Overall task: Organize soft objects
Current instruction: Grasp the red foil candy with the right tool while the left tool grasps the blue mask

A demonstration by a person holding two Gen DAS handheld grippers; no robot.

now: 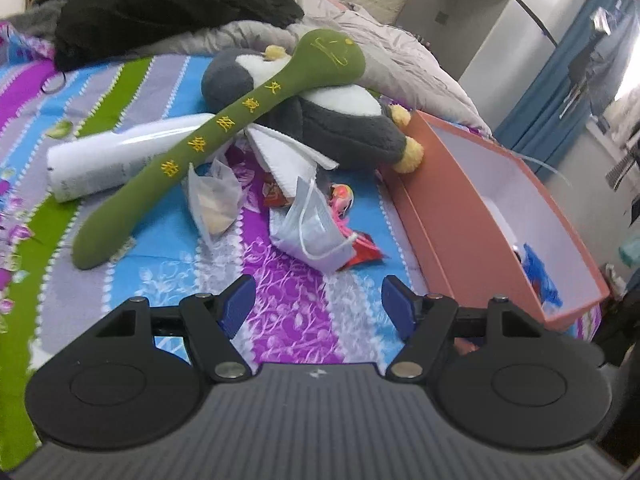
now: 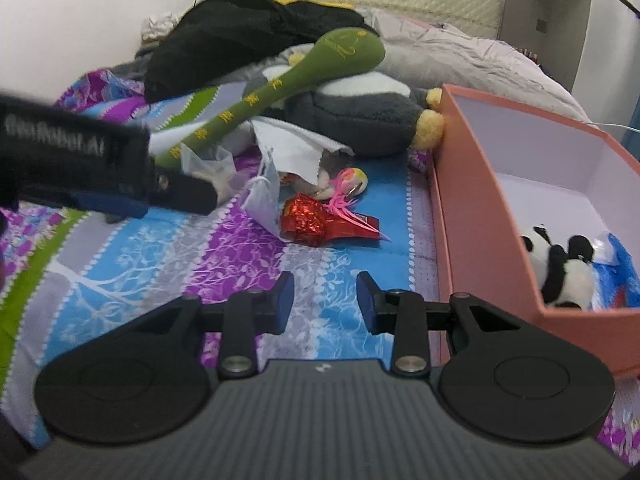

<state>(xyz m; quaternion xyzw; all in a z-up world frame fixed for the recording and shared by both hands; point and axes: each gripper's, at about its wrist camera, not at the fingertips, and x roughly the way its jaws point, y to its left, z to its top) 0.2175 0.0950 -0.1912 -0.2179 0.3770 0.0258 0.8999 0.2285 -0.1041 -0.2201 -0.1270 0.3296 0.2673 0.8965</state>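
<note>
Green plush snake (image 1: 208, 140) lies draped over grey penguin plush (image 1: 320, 120) beside pink box (image 1: 500, 200).

Yellow embroidered characters are running along the green plush stick (image 1: 208, 140), ahead-left of the left gripper (image 1: 318, 306), too small to read. White lettering is showing on a black device (image 2: 72, 148) far left of the right gripper (image 2: 325, 296), blurred beyond reading.

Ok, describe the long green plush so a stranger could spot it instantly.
Start at the pink box on the striped bedspread. Left of it lies a grey-and-white penguin plush. Slanting across it is the long green plush, alone club-shaped, with yellow embroidered characters.
</note>
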